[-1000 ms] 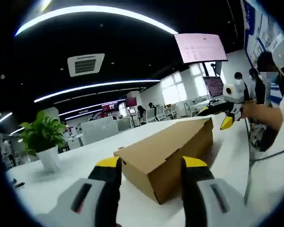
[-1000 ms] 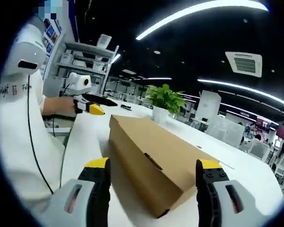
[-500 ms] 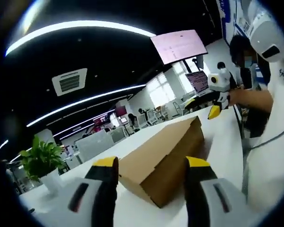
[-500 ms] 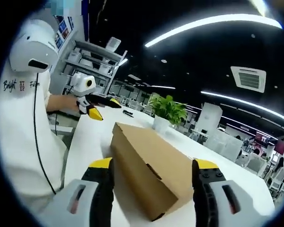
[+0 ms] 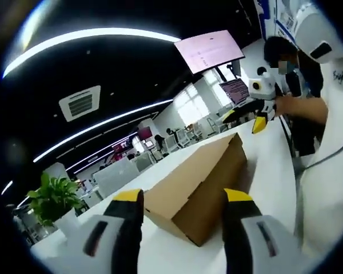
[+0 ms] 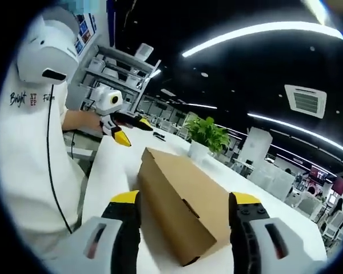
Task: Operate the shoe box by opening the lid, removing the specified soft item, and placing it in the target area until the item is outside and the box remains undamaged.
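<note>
A brown cardboard shoe box [image 5: 197, 182] lies closed on a white table [image 5: 268, 171]. In the left gripper view my left gripper [image 5: 183, 200] is open, its yellow-tipped jaws straddling the box's near end without touching it. The right gripper [image 5: 244, 117] shows at the box's far end, held by a hand. In the right gripper view the same box [image 6: 186, 200] runs away from me between the open jaws of my right gripper [image 6: 184, 201]. The left gripper [image 6: 128, 128] hangs past the far end, jaws apart. The soft item is hidden inside the box.
A potted green plant [image 6: 206, 134] stands on the table beyond the box, seen again as the plant [image 5: 51, 197] at the left. A person in white [image 6: 28, 142] stands close at the table's edge. Desks, chairs and shelves fill the room behind.
Both cameras have tilted and crept a little closer to the box ends. The box has not moved and its lid stays shut. Both grippers stay open.
</note>
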A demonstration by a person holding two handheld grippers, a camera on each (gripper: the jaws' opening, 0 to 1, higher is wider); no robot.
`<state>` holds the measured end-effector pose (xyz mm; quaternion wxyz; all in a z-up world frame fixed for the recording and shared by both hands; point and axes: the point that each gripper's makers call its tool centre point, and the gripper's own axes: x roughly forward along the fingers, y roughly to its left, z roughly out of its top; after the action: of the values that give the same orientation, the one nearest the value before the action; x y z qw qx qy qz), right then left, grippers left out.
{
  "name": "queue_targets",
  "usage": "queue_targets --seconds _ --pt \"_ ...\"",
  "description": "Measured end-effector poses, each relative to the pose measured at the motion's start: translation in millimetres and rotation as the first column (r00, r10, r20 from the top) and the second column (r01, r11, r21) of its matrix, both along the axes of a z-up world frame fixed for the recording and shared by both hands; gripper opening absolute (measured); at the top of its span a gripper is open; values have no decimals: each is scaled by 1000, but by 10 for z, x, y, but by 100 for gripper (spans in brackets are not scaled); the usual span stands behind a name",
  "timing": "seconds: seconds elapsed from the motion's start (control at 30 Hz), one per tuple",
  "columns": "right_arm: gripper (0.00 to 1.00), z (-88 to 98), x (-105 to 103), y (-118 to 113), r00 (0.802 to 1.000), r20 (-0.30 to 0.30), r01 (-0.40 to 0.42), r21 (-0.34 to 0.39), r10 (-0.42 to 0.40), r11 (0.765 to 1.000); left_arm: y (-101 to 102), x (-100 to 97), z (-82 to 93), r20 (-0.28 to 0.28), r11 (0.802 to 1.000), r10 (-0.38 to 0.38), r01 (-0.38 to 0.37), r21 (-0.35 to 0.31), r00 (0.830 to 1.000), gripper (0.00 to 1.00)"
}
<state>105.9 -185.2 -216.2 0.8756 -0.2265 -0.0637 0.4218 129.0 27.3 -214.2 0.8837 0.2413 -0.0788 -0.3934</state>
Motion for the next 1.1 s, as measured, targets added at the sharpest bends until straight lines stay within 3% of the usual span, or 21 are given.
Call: queue_targets --seconds 0.1,0.13,0.2,0.57,0.67,0.77,1.0,1.1 --pt "62 5 20 -13 1000 -5 10 0 -10 1000 25 -9 54 28 1000 2 -2 -12 1000 42" --pt "62 -6 32 -16 1000 3 19 -15 -19 1000 30 -12 68 26 1000 0 0 -21 1000 44" --pt "60 -14 26 2 999 24 23 -41 -22 999 6 -44 42 -38 999 -18 16 -47 999 51" --pt "57 -128 48 27 998 58 37 -140 -30 989 -16 -16 1 39 1000 7 -8 29 999 53" --pt "57 -164 75 11 998 51 53 -152 -46 987 -38 -28 1 101 999 -12 6 52 995 53" --pt "56 -212 101 -3 996 67 73 -198 -61 978 -44 -8 -45 116 996 1 -12 88 993 54" --pt "54 -217 122 -21 993 89 97 -217 -80 971 -81 30 -119 196 983 3 -39 181 981 51" --pt "52 -210 122 -7 990 122 104 -238 -76 966 -109 46 -159 187 984 -16 -18 176 982 51"
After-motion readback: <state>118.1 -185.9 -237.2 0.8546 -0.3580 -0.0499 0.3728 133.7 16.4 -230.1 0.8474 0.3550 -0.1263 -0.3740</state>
